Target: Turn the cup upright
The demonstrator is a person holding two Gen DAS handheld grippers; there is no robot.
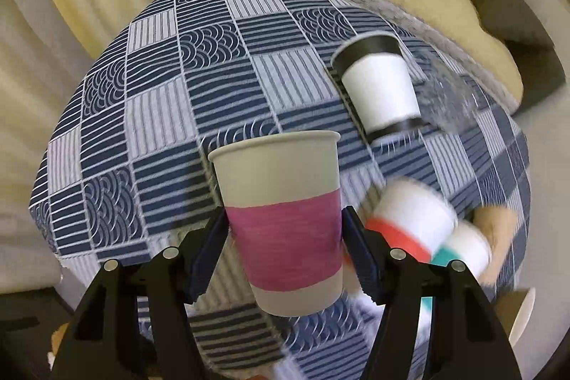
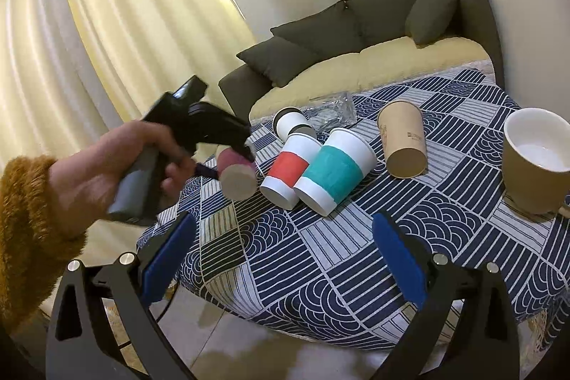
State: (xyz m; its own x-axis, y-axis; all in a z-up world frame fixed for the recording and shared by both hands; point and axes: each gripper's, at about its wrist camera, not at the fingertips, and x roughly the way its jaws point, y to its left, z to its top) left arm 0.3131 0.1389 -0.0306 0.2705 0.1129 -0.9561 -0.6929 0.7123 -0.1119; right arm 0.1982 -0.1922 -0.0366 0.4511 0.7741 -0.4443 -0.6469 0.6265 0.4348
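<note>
From the right wrist view, the left gripper [image 2: 228, 152] and its hand hide most of the pink-banded paper cup [image 2: 238, 174] — only its base shows. The left wrist view shows that gripper [image 1: 283, 237] pinching the cup [image 1: 285, 219] at the pink band, clear of the patterned tablecloth [image 1: 171, 102]. At 3 o'clock, blurred, lie red-banded [image 1: 409, 219] and teal-banded [image 1: 463, 246] cups. The right gripper [image 2: 285, 259] hangs spread wide, holding nothing.
</note>
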